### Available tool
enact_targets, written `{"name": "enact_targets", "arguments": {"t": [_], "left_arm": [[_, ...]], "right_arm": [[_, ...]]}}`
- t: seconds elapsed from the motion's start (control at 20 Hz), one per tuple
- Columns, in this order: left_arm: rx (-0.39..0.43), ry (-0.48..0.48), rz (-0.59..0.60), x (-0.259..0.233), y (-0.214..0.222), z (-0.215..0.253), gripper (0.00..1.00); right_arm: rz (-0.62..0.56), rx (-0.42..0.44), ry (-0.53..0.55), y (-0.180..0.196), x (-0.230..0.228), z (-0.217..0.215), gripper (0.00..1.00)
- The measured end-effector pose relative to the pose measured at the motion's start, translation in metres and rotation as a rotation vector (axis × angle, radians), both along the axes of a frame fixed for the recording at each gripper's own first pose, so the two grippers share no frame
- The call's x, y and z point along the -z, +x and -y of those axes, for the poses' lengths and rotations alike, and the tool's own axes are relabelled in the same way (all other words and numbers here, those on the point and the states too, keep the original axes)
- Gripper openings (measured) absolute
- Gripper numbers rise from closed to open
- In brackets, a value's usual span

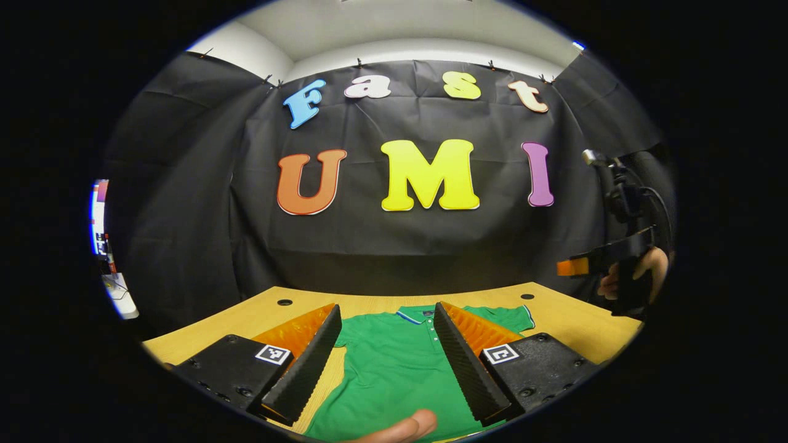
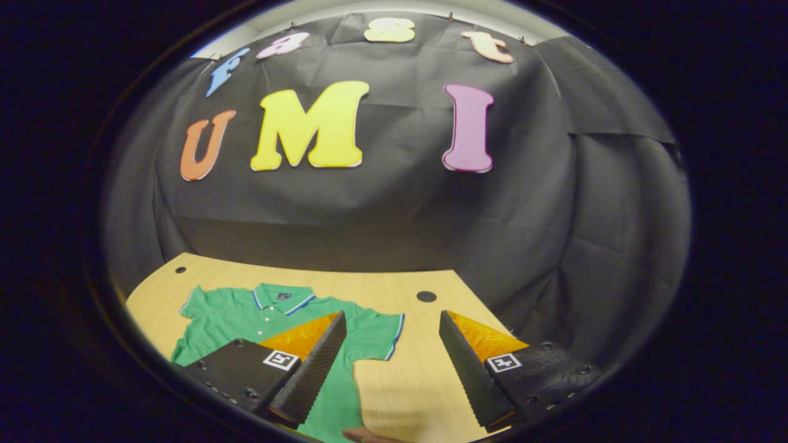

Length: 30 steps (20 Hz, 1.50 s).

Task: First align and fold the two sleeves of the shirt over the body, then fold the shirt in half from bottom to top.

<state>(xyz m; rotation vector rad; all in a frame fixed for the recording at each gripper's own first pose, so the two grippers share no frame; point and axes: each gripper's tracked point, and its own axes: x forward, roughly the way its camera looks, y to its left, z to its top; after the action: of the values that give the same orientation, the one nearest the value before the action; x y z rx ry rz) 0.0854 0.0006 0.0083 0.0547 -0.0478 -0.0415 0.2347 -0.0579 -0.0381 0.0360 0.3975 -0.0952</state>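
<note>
Polo shirt: one green polo shirt (image 2: 271, 317) lies flat and face up on the tabletop (image 2: 394, 286), collar toward the booth wall, blue trim on collar and sleeve hems.
Sleeves: two short sleeves, both spread out to the sides, neither folded yet; the right sleeve (image 2: 377, 335) lies just ahead of the right gripper.
Step in hand: judged to be the start, reaching for the sleeves before the first fold.
How to do it well: take each sleeve near its hem, nip a single layer, carry it inward level so both land evenly over the body, and smooth out wrinkles before the bottom-to-top fold.
Left gripper (image 1: 386, 354): one, above the shirt's middle, fingers wide apart, holding nothing.
Right gripper (image 2: 394, 363): one, above the shirt's right edge and bare tabletop, fingers wide apart, holding nothing.
Tabletop holes: three round holes counted across the two views.
</note>
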Motion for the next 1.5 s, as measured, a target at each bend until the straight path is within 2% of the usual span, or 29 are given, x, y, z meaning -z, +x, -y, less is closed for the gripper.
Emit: {"name": "enact_targets", "arguments": {"t": [0.25, 0.4, 0.5, 0.55, 0.6, 0.65, 0.75, 0.9, 0.95, 1.0, 1.15, 1.2, 1.3, 1.35, 1.4, 1.45, 1.5], "left_arm": [[0.022, 0.012, -0.015, 0.013, 0.019, -0.003, 0.98], [0.017, 0.000, -0.055, 0.028, 0.029, -0.011, 0.98], [0.015, -0.019, -0.090, 0.038, 0.033, -0.017, 1.00], [0.012, -0.023, -0.103, 0.041, 0.034, -0.020, 0.98], [0.011, -0.027, -0.113, 0.045, 0.035, -0.023, 0.98], [0.011, -0.031, -0.124, 0.046, 0.036, -0.025, 0.98], [0.010, -0.042, -0.129, 0.048, 0.038, -0.027, 0.98], [0.014, -0.048, -0.134, 0.052, 0.039, -0.027, 0.98], [0.014, -0.049, -0.137, 0.053, 0.038, -0.028, 0.98], [0.015, -0.049, -0.139, 0.053, 0.038, -0.028, 0.98], [0.011, -0.053, -0.148, 0.056, 0.039, -0.031, 0.98], [0.008, -0.053, -0.152, 0.058, 0.039, -0.032, 0.98], [0.005, -0.057, -0.161, 0.060, 0.040, -0.033, 0.98], [0.007, -0.061, -0.163, 0.061, 0.039, -0.033, 0.98], [0.007, -0.065, -0.164, 0.062, 0.039, -0.032, 1.00], [0.006, -0.067, -0.167, 0.062, 0.039, -0.032, 0.98], [0.007, -0.066, -0.171, 0.064, 0.039, -0.032, 0.98]], "right_arm": [[-0.306, 0.049, 0.095, 0.080, 0.080, 0.012, 0.95], [-0.436, 0.118, 0.119, 0.107, 0.125, 0.028, 0.94], [-0.522, 0.134, 0.157, 0.112, 0.148, 0.025, 0.93], [-0.545, 0.139, 0.171, 0.116, 0.151, 0.024, 0.84], [-0.561, 0.142, 0.177, 0.120, 0.155, 0.025, 0.80], [-0.578, 0.146, 0.166, 0.123, 0.157, 0.028, 0.68], [-0.610, 0.124, 0.179, 0.130, 0.158, 0.025, 0.63], [-0.688, 0.151, 0.222, 0.134, 0.165, 0.023, 0.63], [-0.705, 0.160, 0.227, 0.137, 0.168, 0.024, 0.53], [-0.726, 0.156, 0.233, 0.135, 0.169, 0.024, 0.50], [-0.794, 0.148, 0.284, 0.129, 0.181, 0.016, 0.51], [-0.815, 0.161, 0.263, 0.127, 0.188, 0.019, 0.50], [-0.817, 0.168, 0.276, 0.130, 0.185, 0.017, 0.26], [-0.807, 0.155, 0.282, 0.131, 0.181, 0.017, 0.26], [-0.808, 0.161, 0.288, 0.130, 0.180, 0.019, 0.15], [-0.816, 0.167, 0.290, 0.130, 0.181, 0.019, 0.05], [-0.821, 0.162, 0.283, 0.128, 0.181, 0.018, 0.01]]}}
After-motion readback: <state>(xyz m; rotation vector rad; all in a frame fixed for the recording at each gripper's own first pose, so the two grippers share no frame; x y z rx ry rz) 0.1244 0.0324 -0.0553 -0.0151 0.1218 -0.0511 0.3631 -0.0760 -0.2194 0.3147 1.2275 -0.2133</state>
